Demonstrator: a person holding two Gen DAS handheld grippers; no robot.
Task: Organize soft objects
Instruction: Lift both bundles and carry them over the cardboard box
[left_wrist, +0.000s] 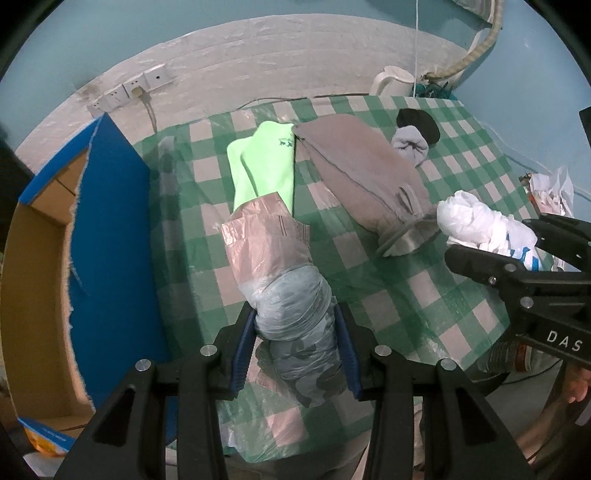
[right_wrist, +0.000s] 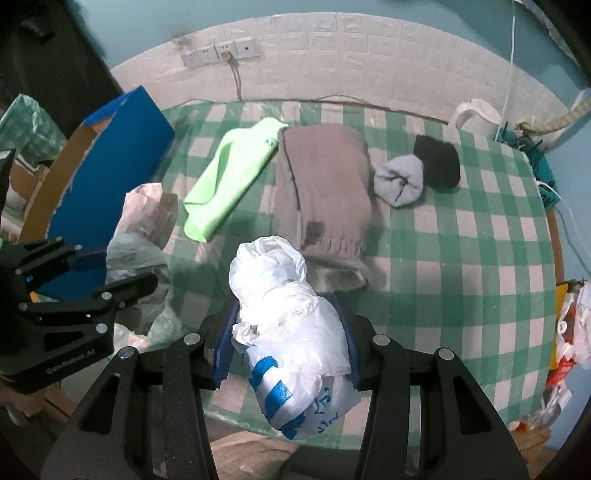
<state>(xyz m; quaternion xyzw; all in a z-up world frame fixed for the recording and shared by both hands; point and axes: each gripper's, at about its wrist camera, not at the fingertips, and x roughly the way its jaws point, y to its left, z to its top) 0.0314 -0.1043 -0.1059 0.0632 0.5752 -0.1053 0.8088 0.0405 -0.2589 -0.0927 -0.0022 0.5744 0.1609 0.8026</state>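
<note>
- Left wrist view: the left gripper (left_wrist: 295, 343) clamps a grey-pink bag bundle (left_wrist: 280, 280) above the checked tablecloth (left_wrist: 424, 306); "DAS" shows on the right gripper (left_wrist: 532, 243).
- Right wrist view: fingers squeeze a white bag (right_wrist: 291, 332) with blue stripes; the other tool reads "GenRobot.AI".
- Green cloth (right_wrist: 229, 184) lies far left.

Black hand-held gripper (left_wrist: 295, 343), blue pads (left_wrist: 242, 354)

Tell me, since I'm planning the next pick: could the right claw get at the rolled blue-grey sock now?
Probably not: the right claw is shut on the white plastic bag. The rolled sock itself lies uncovered.
</note>
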